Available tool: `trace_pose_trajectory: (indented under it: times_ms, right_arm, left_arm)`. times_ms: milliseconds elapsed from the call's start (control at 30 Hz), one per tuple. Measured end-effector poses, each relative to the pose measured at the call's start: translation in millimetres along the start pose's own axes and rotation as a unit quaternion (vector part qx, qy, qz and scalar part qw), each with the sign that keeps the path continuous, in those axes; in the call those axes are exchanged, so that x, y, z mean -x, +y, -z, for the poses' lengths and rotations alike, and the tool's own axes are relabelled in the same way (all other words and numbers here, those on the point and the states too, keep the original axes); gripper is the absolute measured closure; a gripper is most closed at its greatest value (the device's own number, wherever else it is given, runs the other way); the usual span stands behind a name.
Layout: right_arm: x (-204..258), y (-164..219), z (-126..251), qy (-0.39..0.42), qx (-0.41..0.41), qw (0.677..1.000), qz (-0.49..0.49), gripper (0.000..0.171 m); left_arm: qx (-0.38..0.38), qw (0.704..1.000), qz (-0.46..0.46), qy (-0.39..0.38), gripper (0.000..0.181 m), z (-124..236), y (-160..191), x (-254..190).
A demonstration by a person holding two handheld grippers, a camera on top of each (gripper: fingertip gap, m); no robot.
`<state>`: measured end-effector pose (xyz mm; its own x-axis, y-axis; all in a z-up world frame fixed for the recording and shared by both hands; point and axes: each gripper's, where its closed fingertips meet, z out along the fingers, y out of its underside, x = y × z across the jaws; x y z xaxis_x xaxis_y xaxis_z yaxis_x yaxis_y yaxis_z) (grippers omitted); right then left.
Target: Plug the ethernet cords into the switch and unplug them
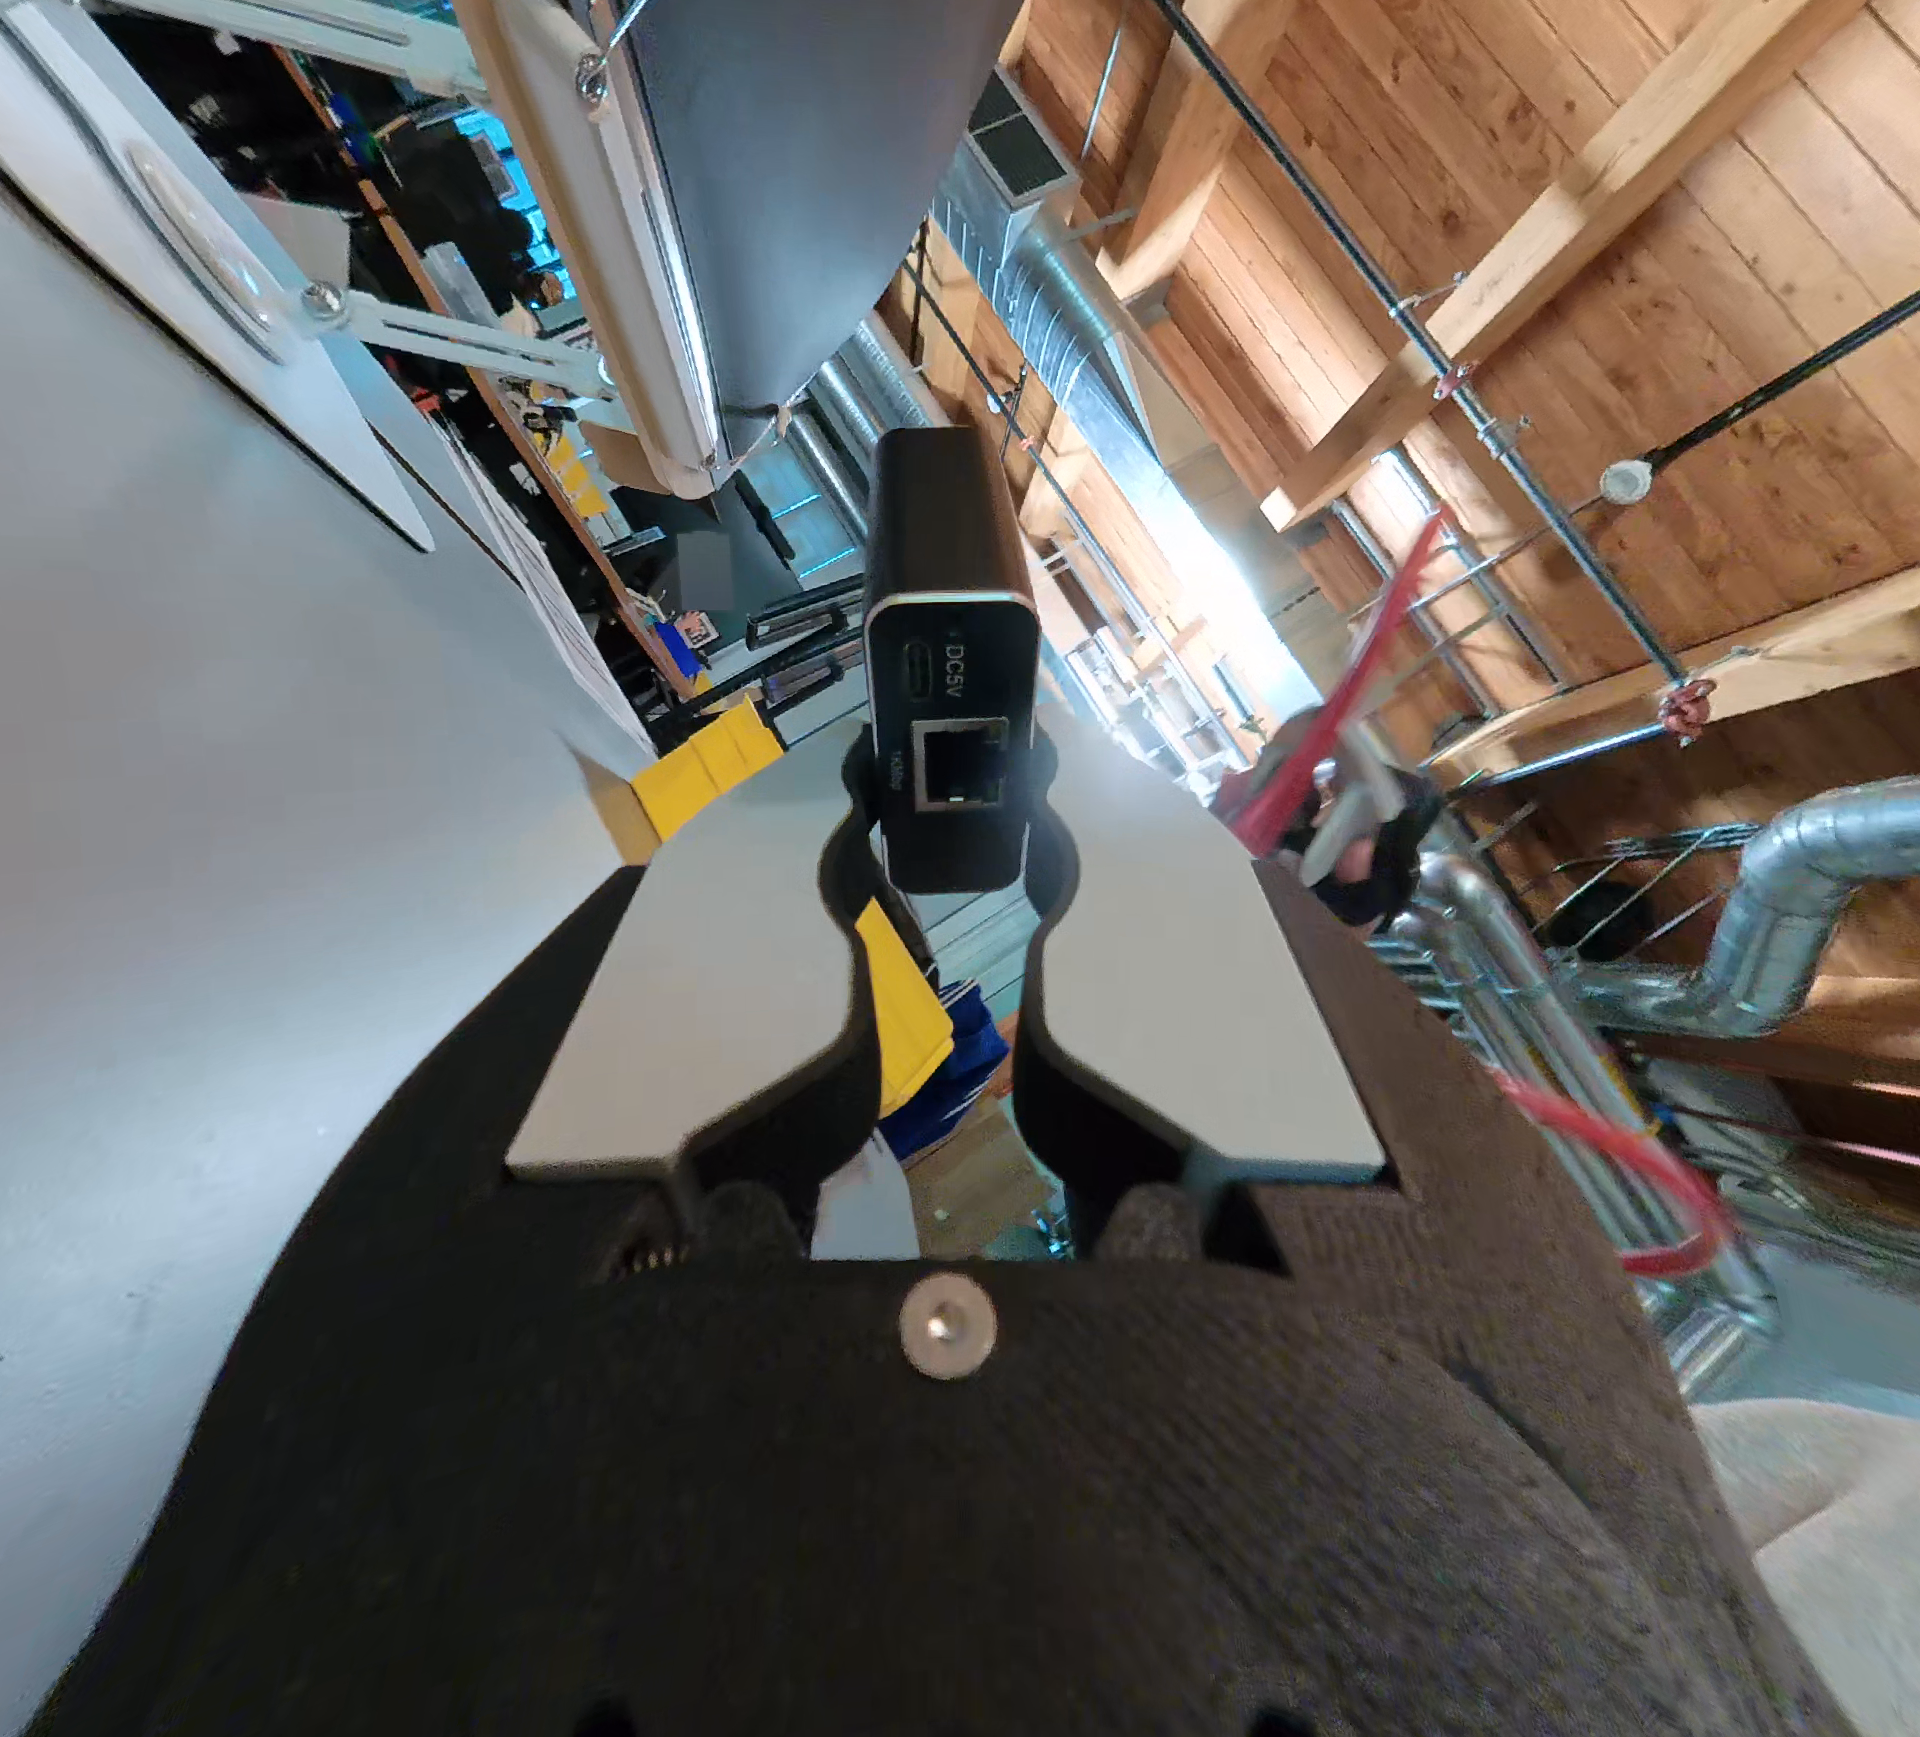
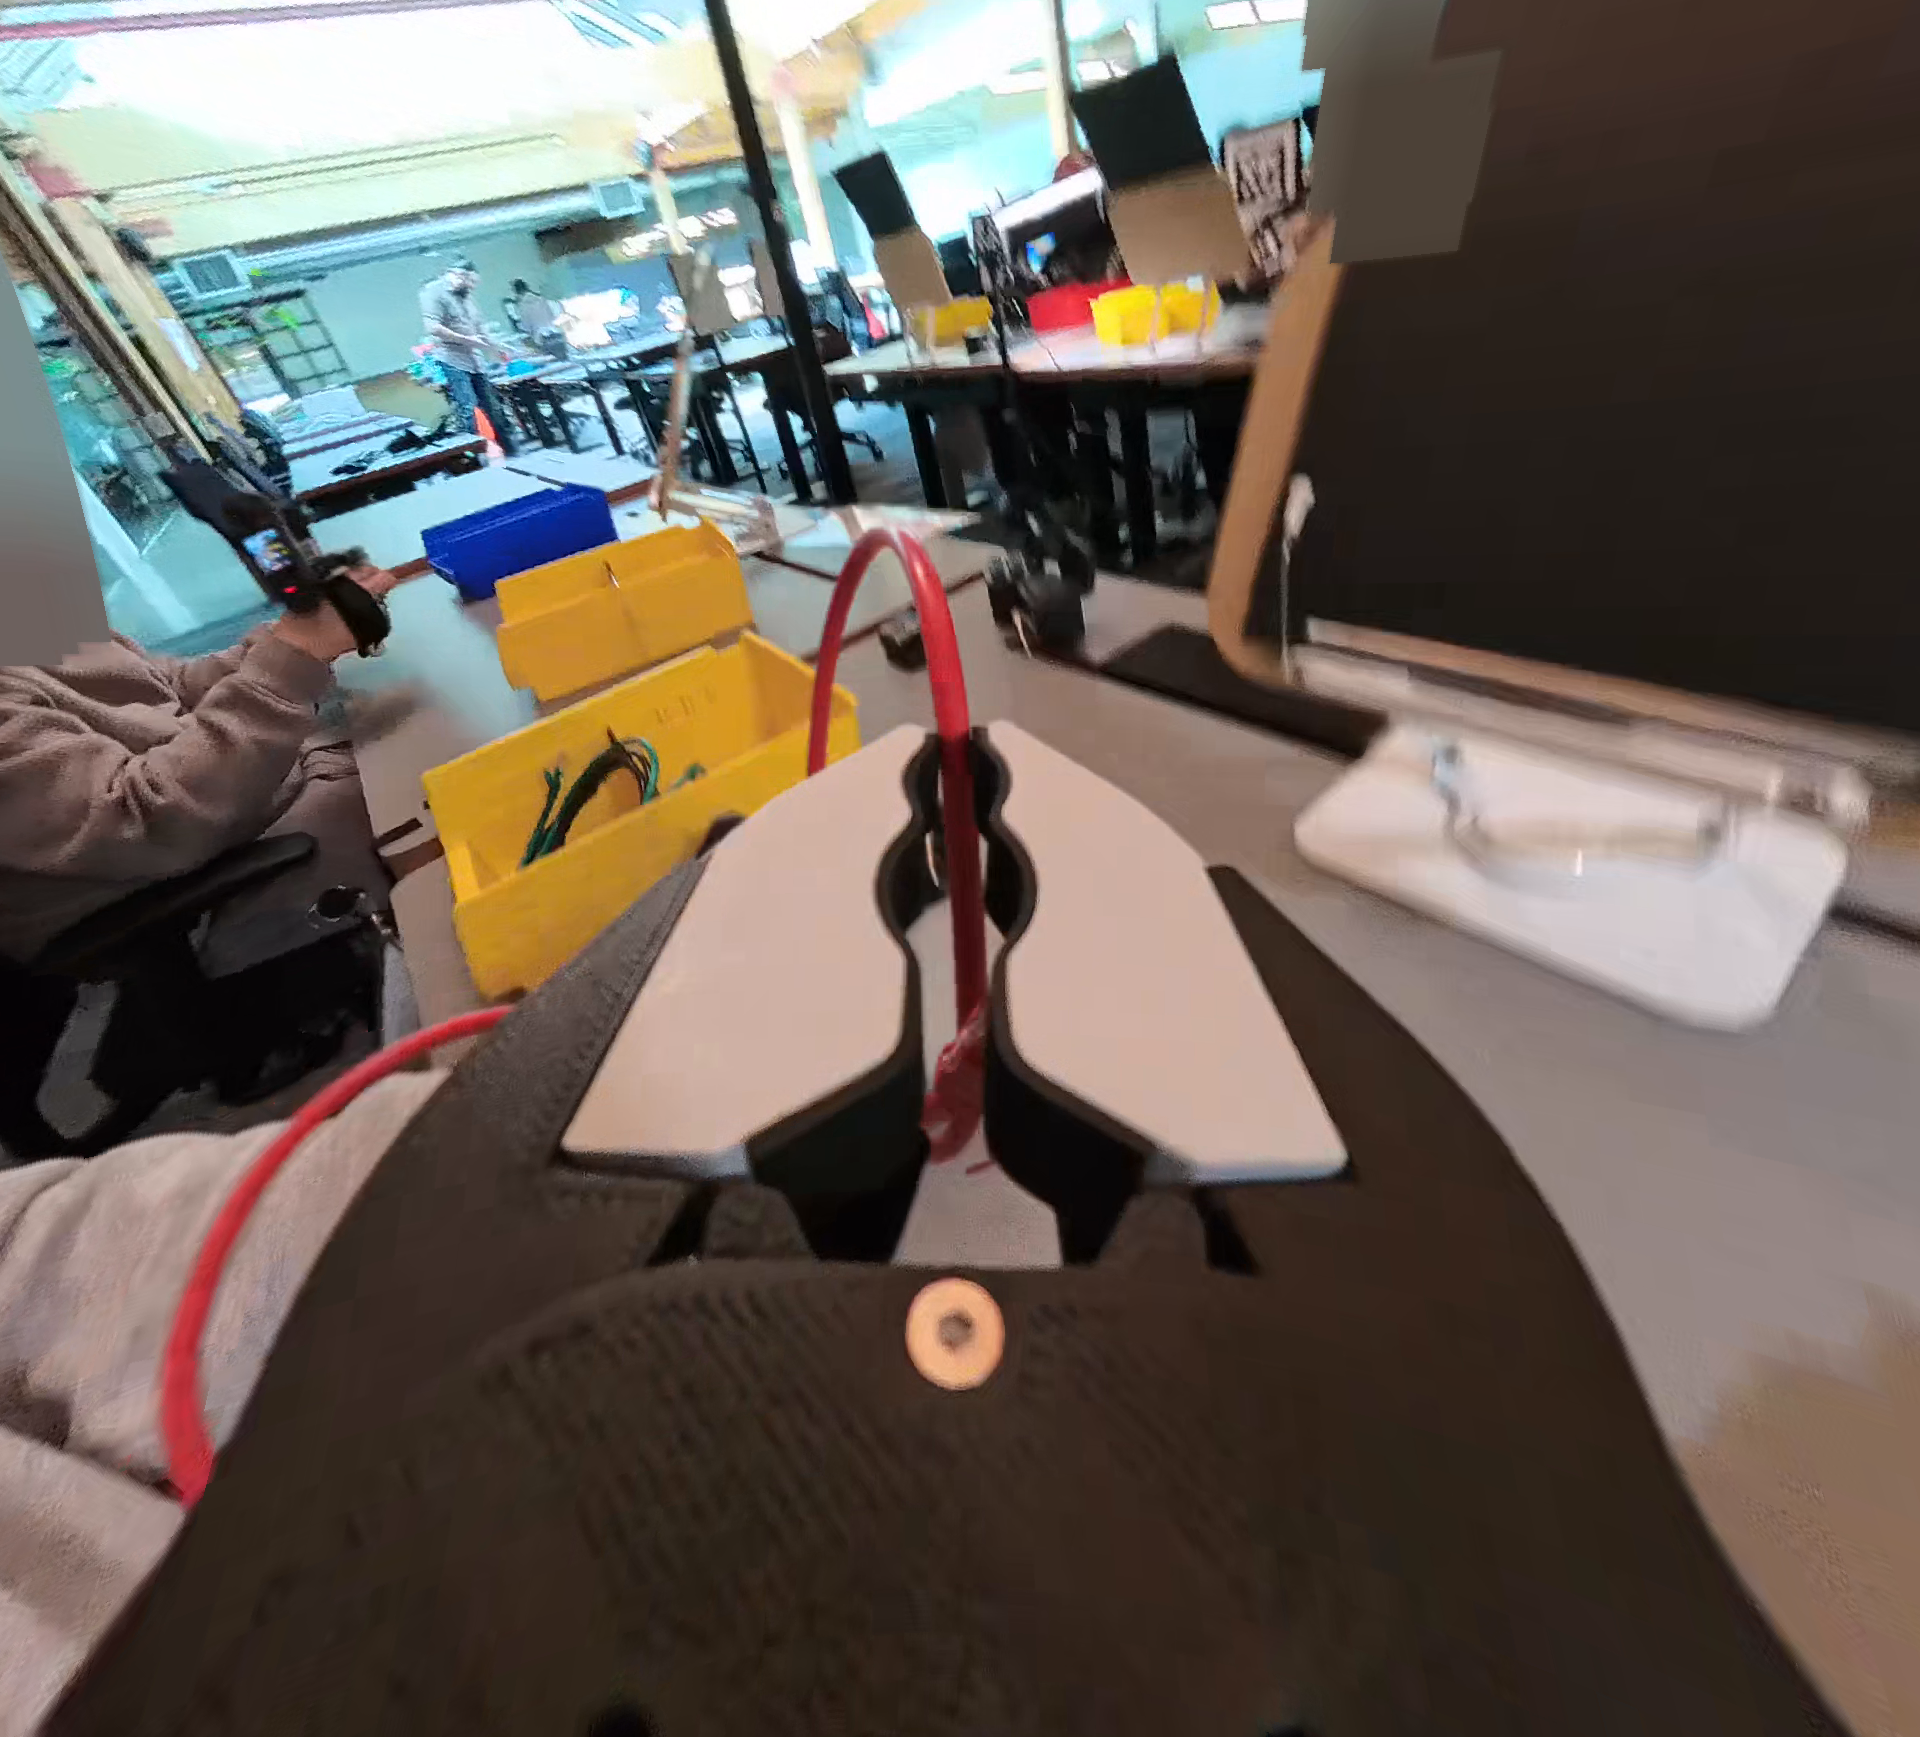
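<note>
Left gripper [image 1: 951, 814] pinches the switch [image 1: 951, 648], its port empty; right gripper [image 2: 958, 752] pinches the red cord [image 2: 940, 638], well apart from the switch. Best square plug to port first.

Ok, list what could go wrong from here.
1. The switch is pinched only at its lower end by the left gripper, so plugging force could tilt it.
2. The red cord loops out past the right gripper and back beside the sleeve; it could snag.
</note>
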<state>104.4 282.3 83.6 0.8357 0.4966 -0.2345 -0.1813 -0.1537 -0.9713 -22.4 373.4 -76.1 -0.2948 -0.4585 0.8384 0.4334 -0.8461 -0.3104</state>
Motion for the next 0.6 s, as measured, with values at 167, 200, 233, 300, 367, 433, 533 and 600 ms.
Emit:
trace_pose_trajectory:
  times_ms: [167, 200, 233, 300, 367, 433, 533, 600]
  right_arm:
    - [-74.9, 101.1, -0.1, 0.079, 0.122, 0.987, -0.074, 0.163]
    - [-90.4, 119.6, -2.0, 0.098, 0.148, 0.982, -0.072, 0.16]
    - [-104.5, 134.9, -3.6, 0.118, 0.167, 0.977, -0.06, 0.158]
    - [-127.7, 156.0, -4.0, 0.156, 0.197, 0.967, -0.037, 0.153]
    - [-138.9, 165.0, -0.8, 0.176, 0.213, 0.961, -0.019, 0.148]
    - [-138.3, 164.7, 5.6, 0.181, 0.21, 0.961, 0.007, 0.136]
    - [-130.2, 160.1, 20.1, 0.19, 0.192, 0.959, 0.086, 0.133]
    - [-125.1, 158.0, 29.6, 0.203, 0.174, 0.951, 0.155, 0.135]
  left_arm:
    - [0.014, 0.999, -0.031, -0.009, 0.157, -0.3, 2.5, -1.4]
    - [0.015, 0.999, -0.031, -0.009, 0.157, -0.1, 3.0, -1.5]
    - [0.017, 0.999, -0.031, -0.009, 0.157, 0.4, 3.5, -1.7]
    - [0.019, 0.999, -0.032, -0.008, 0.157, 1.7, 4.2, -3.0]
    - [0.022, 0.999, -0.036, -0.007, 0.157, 3.4, 3.8, -5.0]
    - [0.02, 0.999, -0.038, -0.007, 0.157, 5.3, 1.6, -6.1]
    - [0.012, 1.0, -0.025, -0.004, 0.157, 6.2, -1.4, -3.9]
    - [0.01, 1.0, -0.007, 0.0, 0.157, 5.6, -0.9, -1.6]
